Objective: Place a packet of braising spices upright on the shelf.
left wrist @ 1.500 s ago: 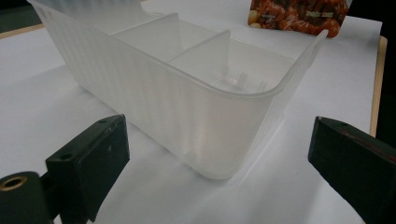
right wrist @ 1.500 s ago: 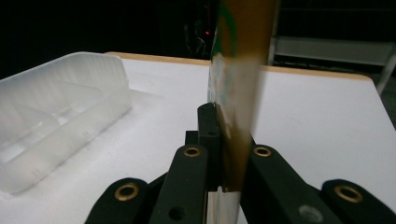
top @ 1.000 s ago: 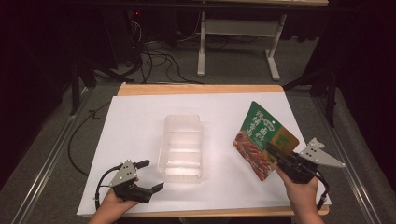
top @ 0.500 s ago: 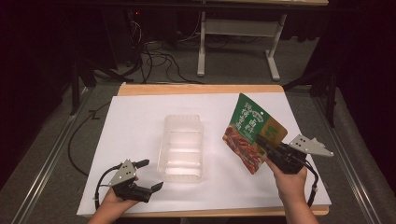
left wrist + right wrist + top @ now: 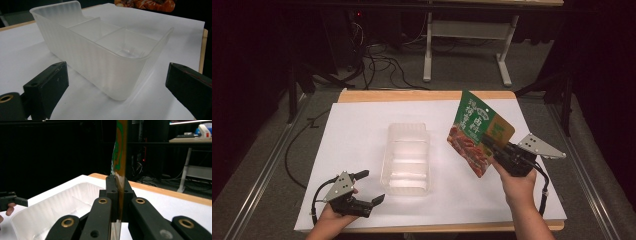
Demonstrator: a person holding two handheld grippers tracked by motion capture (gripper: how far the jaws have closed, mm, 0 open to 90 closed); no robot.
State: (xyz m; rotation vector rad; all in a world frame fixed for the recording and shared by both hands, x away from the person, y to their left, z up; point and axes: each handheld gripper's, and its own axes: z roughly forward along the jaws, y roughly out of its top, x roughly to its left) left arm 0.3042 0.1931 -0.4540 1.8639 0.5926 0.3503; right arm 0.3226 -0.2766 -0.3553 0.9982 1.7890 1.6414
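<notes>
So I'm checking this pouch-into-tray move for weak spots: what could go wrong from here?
1. The right gripper pinches the snack pouch by one edge only, so the pouch hangs tilted and could swing or slip.
2. The clear tray is light-looking and nothing holds it; the left gripper is open and apart from it, so a nudge from the pouch could push the tray.
3. The pouch looks wide beside the tray's divided compartments and might catch on a wall.

Lab or workshop room, dark with black surrounds, wooden table (image 5: pixel 422 95) under a white sheet (image 5: pixel 362 130), loose cables (image 5: pixel 377 60) on the grey floor, white metal desk frame (image 5: pixel 462 45) behind, lit desk with keyboard (image 5: pixel 186 136) at the far side
</notes>
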